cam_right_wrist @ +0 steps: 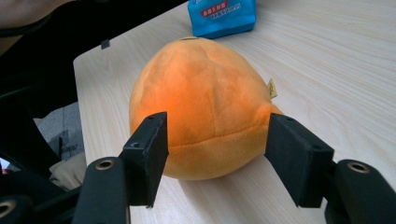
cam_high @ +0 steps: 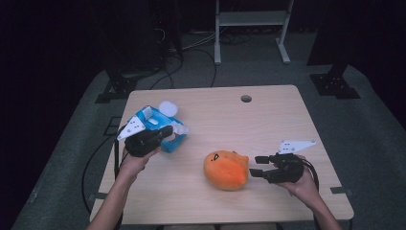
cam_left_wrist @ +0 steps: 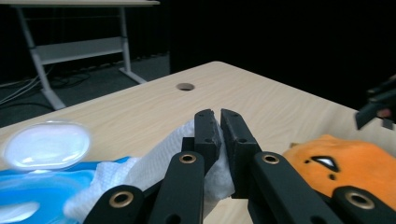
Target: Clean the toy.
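Note:
A blue wipes pack (cam_high: pixel 152 120) lies at the table's left with its white round lid (cam_high: pixel 167 108) flipped up. My left gripper (cam_high: pixel 168 132) hovers just over its near side, shut on a white wipe (cam_high: pixel 180 129) that trails out of the pack. In the left gripper view the wipe (cam_left_wrist: pixel 161 158) is pinched between the closed jaws of the left gripper (cam_left_wrist: pixel 219 116), beside the lid (cam_left_wrist: pixel 46 144). An orange plush toy (cam_high: pixel 226 169) rests near the front centre. My right gripper (cam_high: pixel 256 166) stands open just right of it. In the right gripper view the plush (cam_right_wrist: pixel 210 98) sits ahead of the spread jaws of the right gripper (cam_right_wrist: pixel 219 140).
The wooden table (cam_high: pixel 287 120) has a round cable hole (cam_high: pixel 246 98) near its far edge. A white metal frame (cam_high: pixel 251 19) stands on the floor behind. Dark stands and cables surround the table. The blue pack (cam_right_wrist: pixel 223 16) lies beyond the plush.

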`<action>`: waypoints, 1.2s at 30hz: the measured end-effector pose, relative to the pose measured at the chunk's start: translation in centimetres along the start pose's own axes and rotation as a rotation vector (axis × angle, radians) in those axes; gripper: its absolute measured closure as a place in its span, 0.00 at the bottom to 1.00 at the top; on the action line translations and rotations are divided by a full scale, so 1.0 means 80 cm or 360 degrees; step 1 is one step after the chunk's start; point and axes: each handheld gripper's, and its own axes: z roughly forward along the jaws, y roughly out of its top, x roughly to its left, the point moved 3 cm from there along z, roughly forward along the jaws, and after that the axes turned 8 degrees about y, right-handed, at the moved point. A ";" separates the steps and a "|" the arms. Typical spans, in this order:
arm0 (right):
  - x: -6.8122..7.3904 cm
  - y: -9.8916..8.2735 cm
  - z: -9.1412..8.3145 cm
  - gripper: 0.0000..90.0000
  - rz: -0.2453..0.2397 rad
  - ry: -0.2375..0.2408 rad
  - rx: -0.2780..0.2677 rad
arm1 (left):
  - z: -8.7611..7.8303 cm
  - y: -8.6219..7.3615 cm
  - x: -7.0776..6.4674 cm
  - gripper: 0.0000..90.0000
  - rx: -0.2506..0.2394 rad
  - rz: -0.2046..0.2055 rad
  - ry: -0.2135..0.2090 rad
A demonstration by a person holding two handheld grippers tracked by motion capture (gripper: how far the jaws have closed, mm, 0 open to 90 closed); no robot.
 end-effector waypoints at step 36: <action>0.059 0.077 0.045 0.43 -0.0504 0.0087 -0.0100 | 0.031 0.045 -0.174 0.93 0.0085 0.0319 -0.0772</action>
